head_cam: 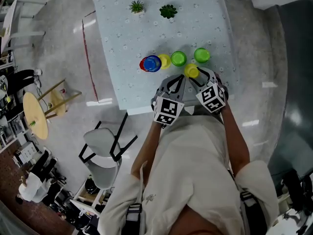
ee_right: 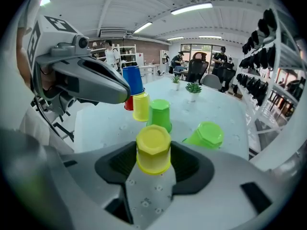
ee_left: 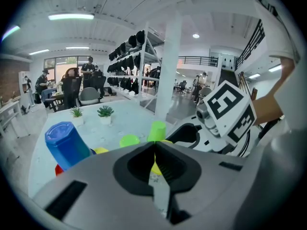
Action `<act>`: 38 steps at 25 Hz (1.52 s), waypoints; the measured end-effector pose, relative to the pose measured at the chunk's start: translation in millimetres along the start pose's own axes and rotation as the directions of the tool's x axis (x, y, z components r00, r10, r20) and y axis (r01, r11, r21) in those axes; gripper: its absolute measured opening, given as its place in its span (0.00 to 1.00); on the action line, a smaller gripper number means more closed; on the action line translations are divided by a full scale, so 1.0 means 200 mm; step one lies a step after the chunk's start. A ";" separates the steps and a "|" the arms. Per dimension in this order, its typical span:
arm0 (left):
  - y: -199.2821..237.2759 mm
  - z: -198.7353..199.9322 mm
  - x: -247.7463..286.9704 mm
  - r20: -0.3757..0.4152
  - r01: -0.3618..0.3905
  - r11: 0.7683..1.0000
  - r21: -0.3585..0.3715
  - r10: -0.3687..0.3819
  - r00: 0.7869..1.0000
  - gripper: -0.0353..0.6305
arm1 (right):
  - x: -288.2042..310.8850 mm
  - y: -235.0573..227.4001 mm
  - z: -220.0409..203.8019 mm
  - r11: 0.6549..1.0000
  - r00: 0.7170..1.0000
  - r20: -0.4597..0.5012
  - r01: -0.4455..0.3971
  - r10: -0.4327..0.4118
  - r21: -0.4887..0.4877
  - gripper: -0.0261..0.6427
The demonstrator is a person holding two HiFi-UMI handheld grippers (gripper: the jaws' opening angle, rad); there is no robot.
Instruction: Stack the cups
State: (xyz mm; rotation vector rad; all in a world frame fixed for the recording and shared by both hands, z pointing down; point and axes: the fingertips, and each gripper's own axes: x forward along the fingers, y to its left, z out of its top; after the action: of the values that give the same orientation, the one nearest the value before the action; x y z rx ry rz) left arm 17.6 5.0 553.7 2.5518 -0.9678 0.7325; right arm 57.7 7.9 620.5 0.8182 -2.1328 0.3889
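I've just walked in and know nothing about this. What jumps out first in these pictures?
The bright cups on the pale table stand out: a blue cup stacked on a red cup at the left, then a yellow cup and two green cups. Nearest the person, a second yellow cup is clasped between the jaws of the right hand-held gripper. The left hand-held gripper beside it is shut and empty.

six cups (head_cam: 178, 58) were on the table (head_cam: 127, 43): two yellow, two green, one blue, one red. two potted plants (head_cam: 137, 6) stood near its far edge.
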 end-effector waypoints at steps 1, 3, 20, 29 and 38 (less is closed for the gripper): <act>0.00 0.00 0.00 0.000 0.000 1.000 0.001 0.000 1.000 0.08 | 0.00 0.00 0.00 1.000 1.000 0.001 -0.001 0.001 -0.006 0.37; 0.00 0.01 0.00 0.000 -0.002 1.000 0.003 0.002 1.000 0.08 | -0.01 0.01 0.00 1.000 1.000 0.001 -0.007 0.007 -0.019 0.37; 0.05 0.02 -0.05 0.019 -0.024 1.000 -0.007 0.025 1.000 0.08 | -0.11 0.01 0.14 0.998 0.999 0.052 0.014 -0.011 -0.057 0.36; 0.09 0.06 -0.12 0.053 -0.061 0.998 -0.025 0.062 0.997 0.08 | -0.22 0.04 0.31 0.995 0.992 0.122 0.032 -0.020 -0.094 0.36; 0.14 0.07 -0.18 0.069 -0.104 0.993 -0.049 0.107 0.992 0.08 | -0.24 0.04 0.44 0.989 0.988 0.157 0.028 -0.005 -0.143 0.36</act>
State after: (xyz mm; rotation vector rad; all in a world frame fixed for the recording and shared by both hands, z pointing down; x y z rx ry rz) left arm -19.6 -2.3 523.8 2.5188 -1.1368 0.6442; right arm 24.2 -12.0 527.1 0.8051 -2.2676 0.1630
